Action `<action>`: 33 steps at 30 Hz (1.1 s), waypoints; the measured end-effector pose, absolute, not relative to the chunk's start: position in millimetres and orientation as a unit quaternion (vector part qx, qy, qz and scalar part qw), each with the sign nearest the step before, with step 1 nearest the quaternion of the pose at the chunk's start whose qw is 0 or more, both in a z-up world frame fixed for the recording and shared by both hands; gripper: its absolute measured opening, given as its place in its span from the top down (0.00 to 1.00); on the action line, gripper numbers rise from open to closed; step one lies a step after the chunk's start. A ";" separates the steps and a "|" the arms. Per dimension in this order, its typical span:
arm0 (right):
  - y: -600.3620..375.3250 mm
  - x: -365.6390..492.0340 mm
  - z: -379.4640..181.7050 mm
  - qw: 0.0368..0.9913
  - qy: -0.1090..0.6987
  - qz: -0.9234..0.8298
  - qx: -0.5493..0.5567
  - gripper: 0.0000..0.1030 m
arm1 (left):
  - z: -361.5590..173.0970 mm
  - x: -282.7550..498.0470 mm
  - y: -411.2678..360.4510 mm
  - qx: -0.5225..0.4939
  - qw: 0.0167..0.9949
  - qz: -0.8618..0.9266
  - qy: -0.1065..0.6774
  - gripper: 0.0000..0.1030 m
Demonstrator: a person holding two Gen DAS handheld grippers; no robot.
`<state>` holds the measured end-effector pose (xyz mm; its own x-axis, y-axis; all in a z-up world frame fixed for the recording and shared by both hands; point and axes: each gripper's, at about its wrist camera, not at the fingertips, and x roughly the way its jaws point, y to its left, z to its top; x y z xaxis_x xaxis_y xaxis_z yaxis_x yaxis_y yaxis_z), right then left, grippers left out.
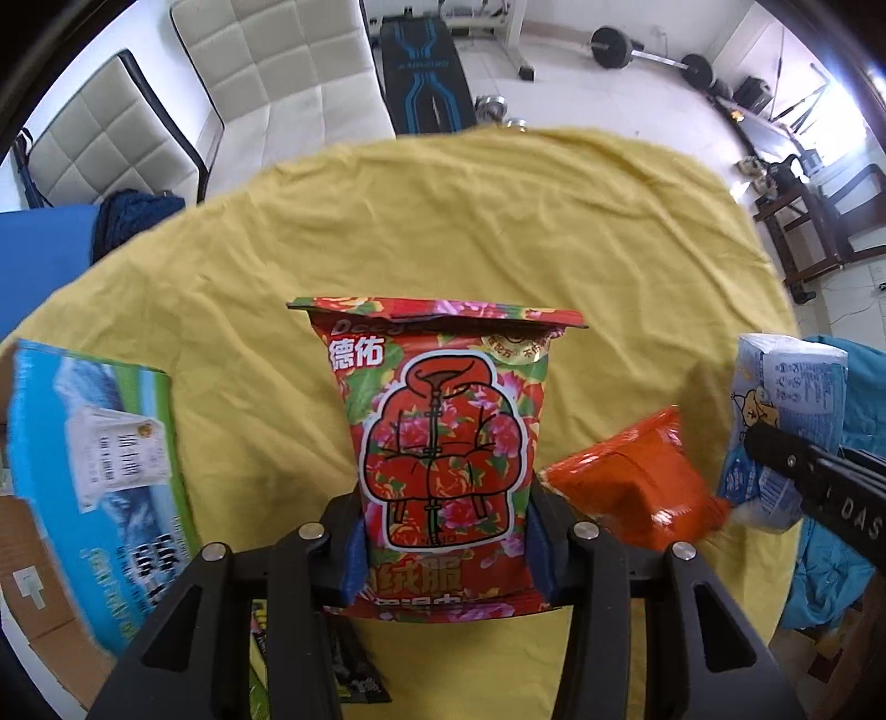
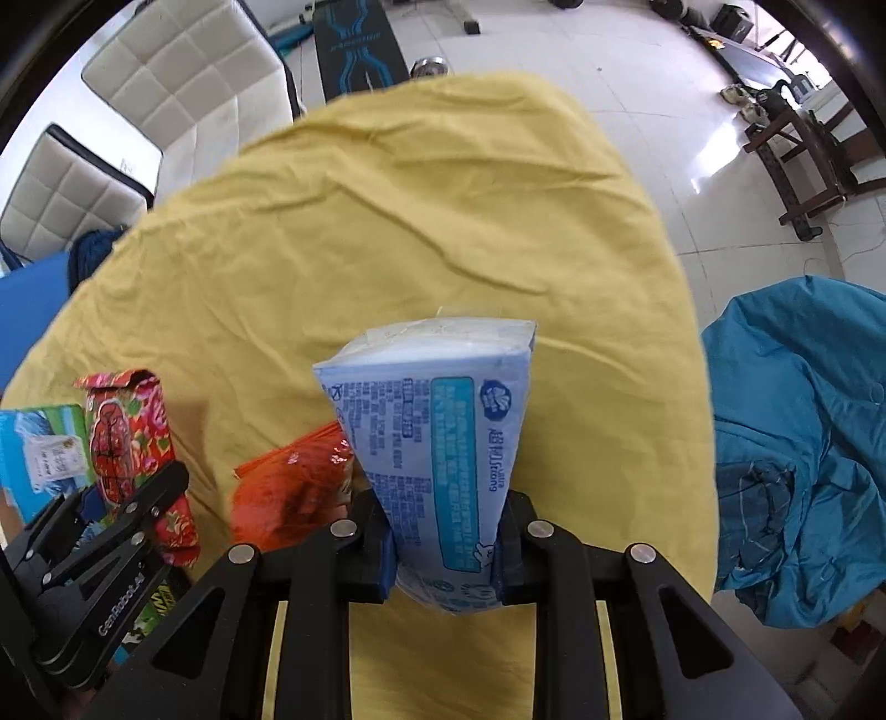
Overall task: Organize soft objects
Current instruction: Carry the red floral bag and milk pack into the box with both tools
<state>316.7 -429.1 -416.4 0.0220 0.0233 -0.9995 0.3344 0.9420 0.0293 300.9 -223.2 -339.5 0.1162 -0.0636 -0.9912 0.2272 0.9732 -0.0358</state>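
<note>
My left gripper (image 1: pixel 443 554) is shut on a red floral wet-wipes pack (image 1: pixel 437 443), held upright over the yellow-covered table (image 1: pixel 443 221). My right gripper (image 2: pixel 446 548) is shut on a light-blue tissue pack (image 2: pixel 437 443), also lifted above the cloth. An orange packet (image 1: pixel 631 487) lies on the cloth between the two grippers; it also shows in the right wrist view (image 2: pixel 288 487). In the right wrist view the left gripper (image 2: pixel 111 531) with the floral pack (image 2: pixel 133 432) is at the left. In the left wrist view the tissue pack (image 1: pixel 786 421) is at the right.
A blue-green printed box (image 1: pixel 99 471) stands at the table's left edge. A blue garment (image 2: pixel 803 471) lies heaped at the right. White padded chairs (image 1: pixel 277 83), a weight bench (image 1: pixel 426 72) and a barbell (image 1: pixel 648 52) stand beyond the table.
</note>
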 end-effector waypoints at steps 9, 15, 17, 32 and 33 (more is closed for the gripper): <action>-417.5 293.0 -347.1 0.735 0.654 -0.096 0.149 0.75 | -261.3 268.2 -198.8 0.033 0.778 -0.135 0.613 0.59; -378.9 270.5 -290.0 0.759 0.628 -0.068 0.156 0.75 | -211.5 250.6 -164.9 0.024 0.801 -0.151 0.579 0.59; -356.5 260.0 -276.0 0.764 0.622 -0.052 0.163 0.75 | -196.6 244.7 -143.8 0.014 0.806 -0.153 0.571 0.59; -126.5 240.2 -261.8 0.749 0.642 0.063 0.152 0.75 | -181.4 234.7 67.4 -0.028 0.811 -0.082 0.579 0.59; -108.5 243.1 -268.3 0.745 0.647 0.070 0.145 0.75 | -189.9 237.5 84.9 -0.030 0.807 -0.069 0.586 0.59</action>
<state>243.1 -108.5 -268.3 0.1532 0.2918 -0.9441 0.0843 0.9481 0.3067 237.5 84.9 -189.9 0.3029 -0.1460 -0.9418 0.0767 0.9887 -0.1286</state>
